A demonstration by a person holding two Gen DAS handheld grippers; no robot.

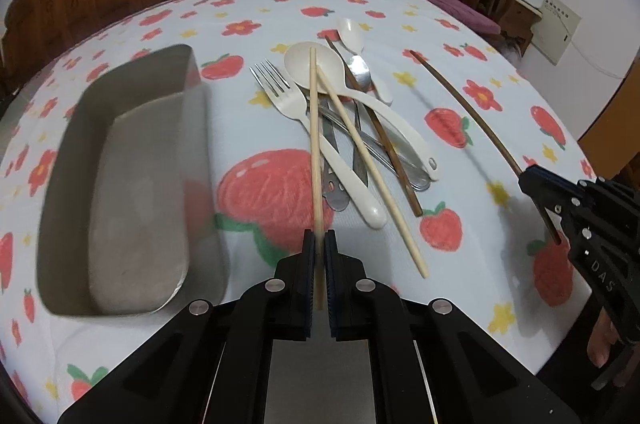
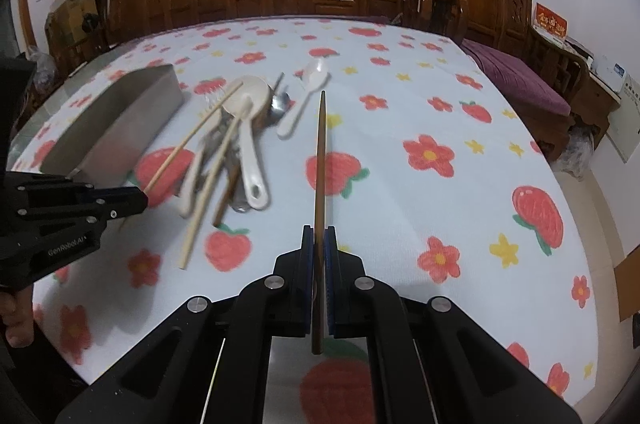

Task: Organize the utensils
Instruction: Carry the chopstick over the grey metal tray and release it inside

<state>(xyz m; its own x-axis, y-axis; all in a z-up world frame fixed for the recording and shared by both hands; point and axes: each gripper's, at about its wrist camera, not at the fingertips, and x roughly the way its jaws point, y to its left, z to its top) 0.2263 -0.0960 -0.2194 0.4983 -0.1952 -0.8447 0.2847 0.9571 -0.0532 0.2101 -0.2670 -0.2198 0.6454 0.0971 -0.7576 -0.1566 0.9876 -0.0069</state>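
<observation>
A steel tray [image 1: 132,184] sits at the left of the strawberry-print tablecloth [image 1: 460,112]. Beside it, the left gripper [image 1: 319,244] is clamped on a pale bamboo chopstick [image 1: 315,128] whose far end rests on the utensil pile [image 1: 352,128]. At the right, the right gripper [image 2: 319,236] pinches a dark wooden chopstick [image 2: 320,160], its tip raised clear of the pile.
</observation>
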